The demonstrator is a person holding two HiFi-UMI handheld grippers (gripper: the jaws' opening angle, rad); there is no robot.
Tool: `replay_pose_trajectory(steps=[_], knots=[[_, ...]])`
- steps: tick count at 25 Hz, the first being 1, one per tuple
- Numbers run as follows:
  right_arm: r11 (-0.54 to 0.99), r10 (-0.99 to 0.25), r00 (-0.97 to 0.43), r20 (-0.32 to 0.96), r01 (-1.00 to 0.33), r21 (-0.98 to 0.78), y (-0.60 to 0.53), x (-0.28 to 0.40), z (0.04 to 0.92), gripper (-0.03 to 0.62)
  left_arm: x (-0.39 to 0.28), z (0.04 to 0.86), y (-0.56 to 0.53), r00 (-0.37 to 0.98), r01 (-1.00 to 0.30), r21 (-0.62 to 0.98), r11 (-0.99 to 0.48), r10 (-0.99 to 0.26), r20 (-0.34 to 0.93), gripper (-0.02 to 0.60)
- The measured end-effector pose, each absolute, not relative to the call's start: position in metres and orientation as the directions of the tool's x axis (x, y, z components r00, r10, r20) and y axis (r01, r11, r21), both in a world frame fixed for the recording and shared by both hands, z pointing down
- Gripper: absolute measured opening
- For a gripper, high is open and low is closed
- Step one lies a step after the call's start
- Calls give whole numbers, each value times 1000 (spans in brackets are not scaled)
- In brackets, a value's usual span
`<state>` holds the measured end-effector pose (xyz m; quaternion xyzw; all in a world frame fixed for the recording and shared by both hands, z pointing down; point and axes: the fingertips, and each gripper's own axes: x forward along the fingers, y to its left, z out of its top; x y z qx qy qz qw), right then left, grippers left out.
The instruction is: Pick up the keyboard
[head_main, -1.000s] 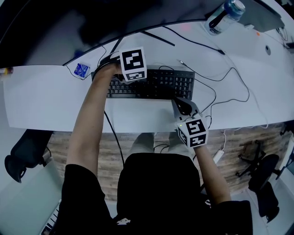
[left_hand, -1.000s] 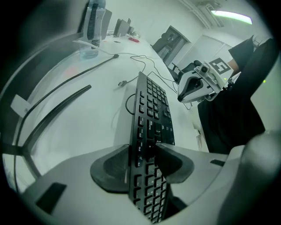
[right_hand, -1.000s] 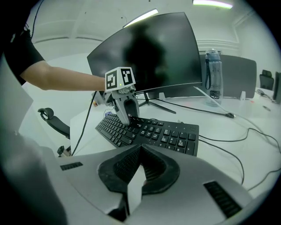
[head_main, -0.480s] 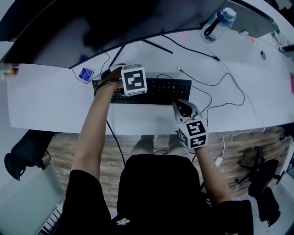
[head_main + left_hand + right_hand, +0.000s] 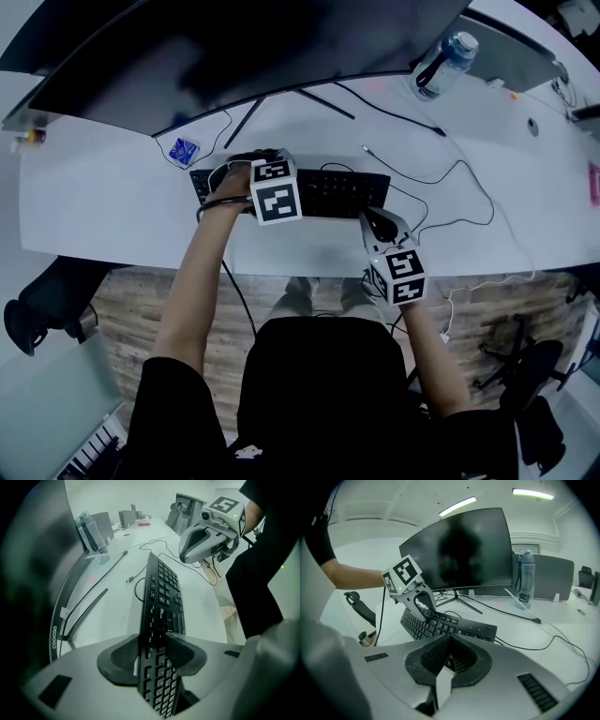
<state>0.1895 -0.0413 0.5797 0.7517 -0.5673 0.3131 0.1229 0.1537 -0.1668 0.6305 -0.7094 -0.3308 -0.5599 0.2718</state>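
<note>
Keyboard (image 5: 328, 192) sits mid tabletop (image 5: 122, 206), at 6 o'clock from the monitor (image 5: 234, 47), long side running 9 to 3. Left gripper (image 5: 152, 641) is clamped on the keyboard's 9 o'clock end, pads pressing top and underside. That end is raised, so the keyboard is tilted. Right gripper (image 5: 449, 640) is fully closed and holds nothing, tips at the keyboard's 5 o'clock corner; contact unclear. Bottle (image 5: 441, 61) stands at 2 o'clock, well apart. Cables trail off toward 3.
</note>
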Motion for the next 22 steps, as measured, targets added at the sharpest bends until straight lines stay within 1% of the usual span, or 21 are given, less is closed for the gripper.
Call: replay_pose_trajectory(steps=[8,17,22], knots=[[-307,-777,155,611,-939,-153,-38,186,578,5,139,619,-158,296,733,-171,-658,84,951,187],[-269,-781,147,607,-956,-115,-36,182,567,5,126,608,-149,399,696,-296,-654,9,917,187],[-228,-780,143,609,-971,-64,-29,184,558,5,118,603,-141,460,668,-378,-641,-45,887,187]])
